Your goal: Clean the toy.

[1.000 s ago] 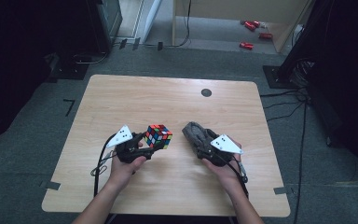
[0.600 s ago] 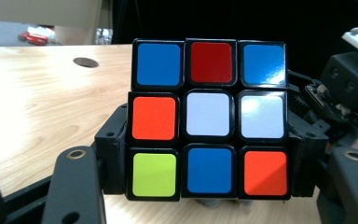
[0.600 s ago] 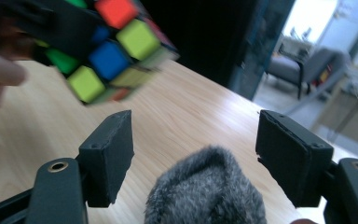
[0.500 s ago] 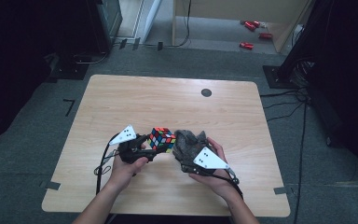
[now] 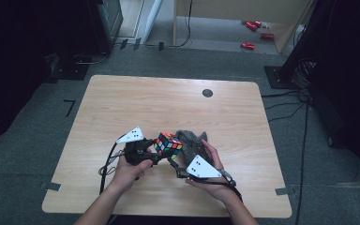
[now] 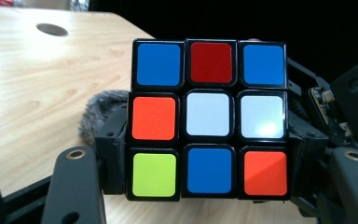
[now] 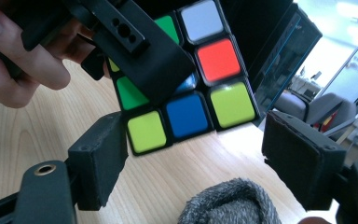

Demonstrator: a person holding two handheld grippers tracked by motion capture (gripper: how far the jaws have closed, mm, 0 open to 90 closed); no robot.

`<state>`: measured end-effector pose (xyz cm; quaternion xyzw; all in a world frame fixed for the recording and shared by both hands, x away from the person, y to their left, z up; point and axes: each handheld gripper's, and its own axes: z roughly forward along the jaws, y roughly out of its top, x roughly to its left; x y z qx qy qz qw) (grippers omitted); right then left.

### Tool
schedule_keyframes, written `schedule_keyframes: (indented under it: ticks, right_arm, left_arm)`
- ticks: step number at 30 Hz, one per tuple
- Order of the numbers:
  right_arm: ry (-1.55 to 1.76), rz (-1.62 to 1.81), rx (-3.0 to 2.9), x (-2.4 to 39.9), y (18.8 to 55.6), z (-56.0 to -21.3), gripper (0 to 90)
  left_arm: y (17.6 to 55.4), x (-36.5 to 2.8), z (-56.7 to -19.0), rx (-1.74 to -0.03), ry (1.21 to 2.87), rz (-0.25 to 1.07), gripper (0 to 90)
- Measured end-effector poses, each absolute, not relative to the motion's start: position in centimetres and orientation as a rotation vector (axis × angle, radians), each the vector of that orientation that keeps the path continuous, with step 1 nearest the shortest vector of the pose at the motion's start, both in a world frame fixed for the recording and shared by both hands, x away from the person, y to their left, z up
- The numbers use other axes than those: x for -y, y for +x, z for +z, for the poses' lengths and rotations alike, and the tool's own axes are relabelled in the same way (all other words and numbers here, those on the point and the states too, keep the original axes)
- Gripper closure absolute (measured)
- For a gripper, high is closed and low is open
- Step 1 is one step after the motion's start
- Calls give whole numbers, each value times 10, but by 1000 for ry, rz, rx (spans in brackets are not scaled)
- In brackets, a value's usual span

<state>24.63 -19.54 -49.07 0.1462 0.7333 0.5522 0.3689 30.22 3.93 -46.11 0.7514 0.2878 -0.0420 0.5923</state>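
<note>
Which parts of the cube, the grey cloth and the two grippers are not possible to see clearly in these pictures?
- Cube, left gripper view: one face shows; the left gripper covers its sides.
- Cube, right gripper view: a black jaw crosses the face and hides several stickers; the top edge cuts off the rest.
- Grey cloth, right gripper view: the bottom edge cuts it.
- Right gripper, high view: too small to judge its jaws.

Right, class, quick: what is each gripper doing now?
Left gripper: shut on the puzzle cube.
Right gripper: open, jaws just opening beside the cube, nothing gripped.
</note>
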Motion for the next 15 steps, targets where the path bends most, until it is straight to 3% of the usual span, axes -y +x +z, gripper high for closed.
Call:
schedule_keyframes:
  ticks: [11,15]
  right_arm:
    - [259,1325,-1864,190,243,-495,327]
    - [260,1334,-1884,191,242,-494,339]
  left_arm:
    - [306,-36,-465,-685,1774,-196,341]
    - [307,-37,-464,-673,1750,-219,298]
